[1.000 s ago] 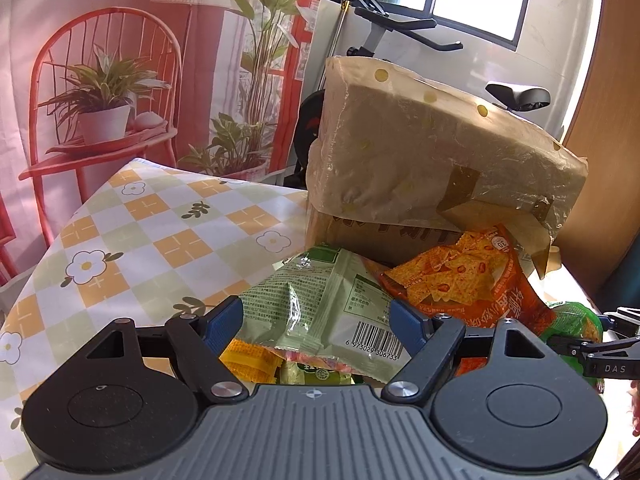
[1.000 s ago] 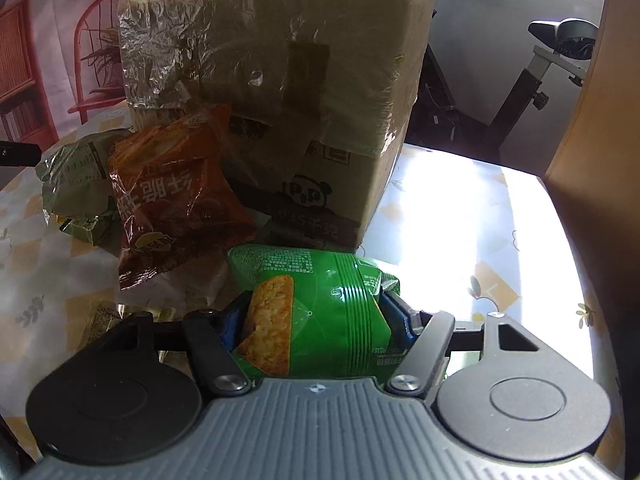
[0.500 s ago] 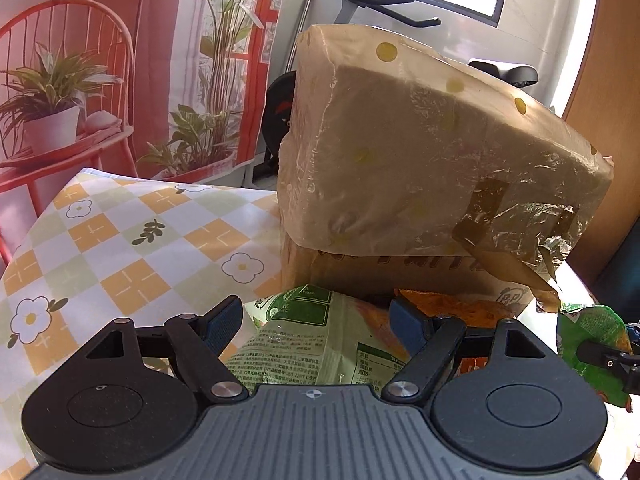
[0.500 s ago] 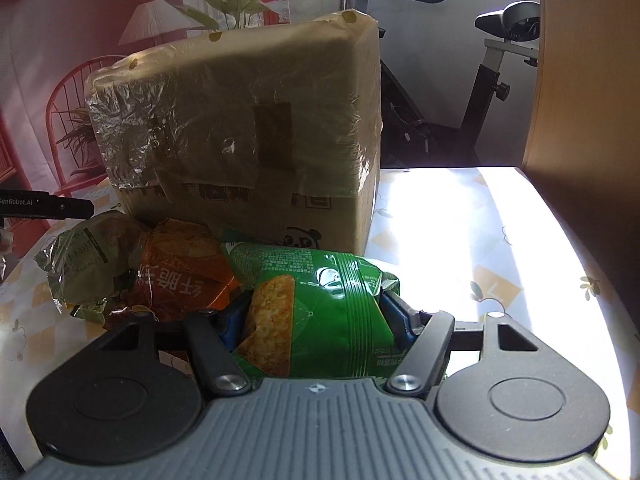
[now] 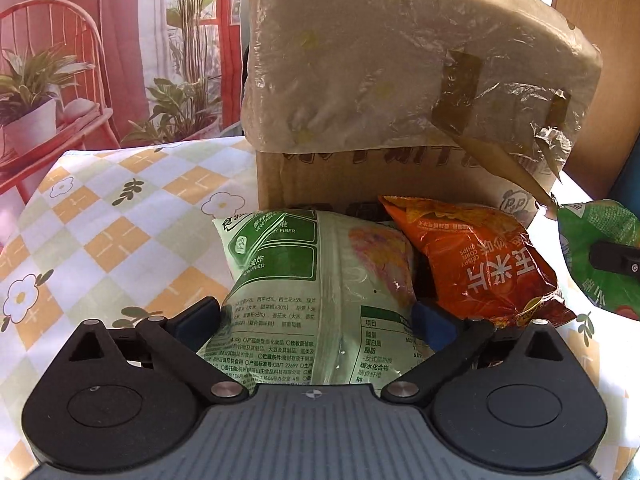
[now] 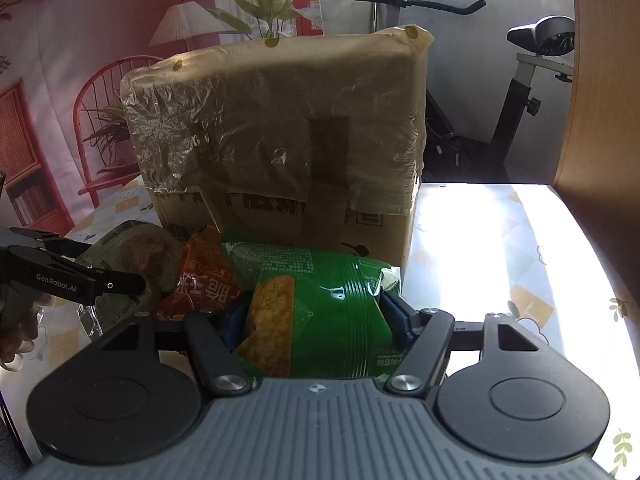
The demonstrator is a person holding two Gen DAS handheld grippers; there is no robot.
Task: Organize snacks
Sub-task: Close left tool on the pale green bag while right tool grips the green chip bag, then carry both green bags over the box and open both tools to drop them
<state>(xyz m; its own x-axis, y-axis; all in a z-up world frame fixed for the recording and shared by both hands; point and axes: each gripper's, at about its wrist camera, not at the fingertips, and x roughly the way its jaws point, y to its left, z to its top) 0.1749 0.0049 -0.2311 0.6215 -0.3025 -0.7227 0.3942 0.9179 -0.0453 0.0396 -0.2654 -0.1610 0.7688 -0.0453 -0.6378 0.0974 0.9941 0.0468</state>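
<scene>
The pale green bag (image 5: 320, 300) had been laid on the table (image 5: 120, 216) before the box (image 5: 400, 80); the left gripper (image 5: 316, 320), jaws just opened, was best drawn straight back; the dark green bag (image 6: 320, 312) was clamped by the right gripper (image 6: 316, 316).

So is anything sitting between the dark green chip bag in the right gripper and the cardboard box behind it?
Nothing visible does. The dark green chip bag sits close in front of the cardboard box, and the orange chip bag lies off to its left, not between them.
</scene>
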